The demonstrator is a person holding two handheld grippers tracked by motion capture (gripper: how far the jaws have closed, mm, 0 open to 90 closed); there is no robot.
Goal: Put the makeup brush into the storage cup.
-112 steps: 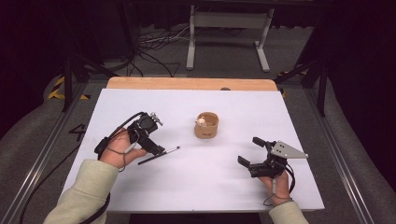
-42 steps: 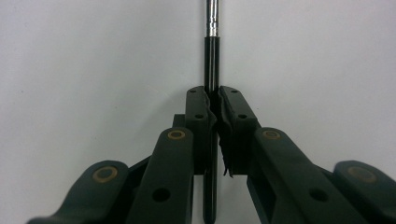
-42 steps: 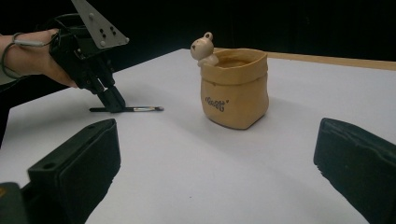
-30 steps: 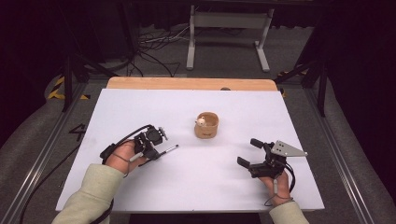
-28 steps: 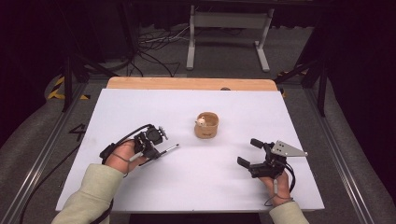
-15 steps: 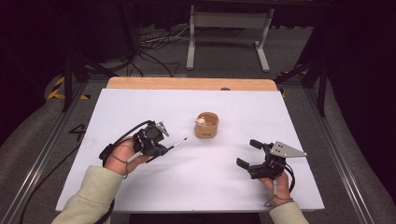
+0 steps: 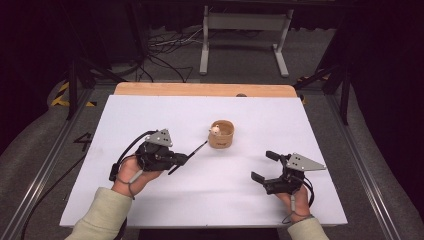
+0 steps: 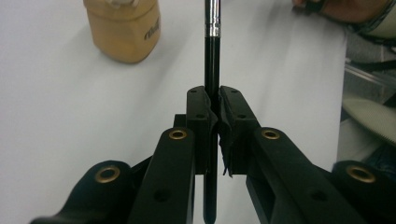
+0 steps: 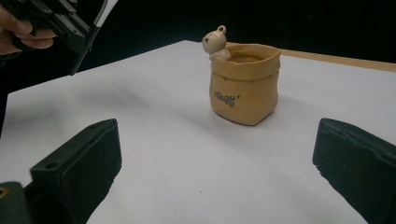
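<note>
The left gripper (image 7: 181,159) has its fingers clamped on a brush (image 8: 211,56) pointing toward the pot (image 7: 221,134) mid-table (image 7: 150,115). The right gripper (image 7: 264,165) rests wide open, holding nothing.

Both forearms wear pale greenish-grey knit sleeves with ribbed cuffs, the left sleeve (image 7: 102,215) and the right sleeve (image 7: 306,230). The left gripper (image 7: 184,159) is a black block with a grey three-cornered plate (image 7: 160,138) on top, dotted with small dark screw holes, and a black cable (image 7: 129,150) loops off its back; a light cord runs over the left hand (image 7: 131,176). The right gripper (image 7: 265,166) is black too, with its own grey three-cornered plate (image 7: 302,162) and a thin cable by the right hand (image 7: 296,199). Up close, the black jaws carry brass-ringed rivets (image 8: 178,134) and small screw holes, and the fingertips (image 9: 79,164) wear matte black pads.
</note>
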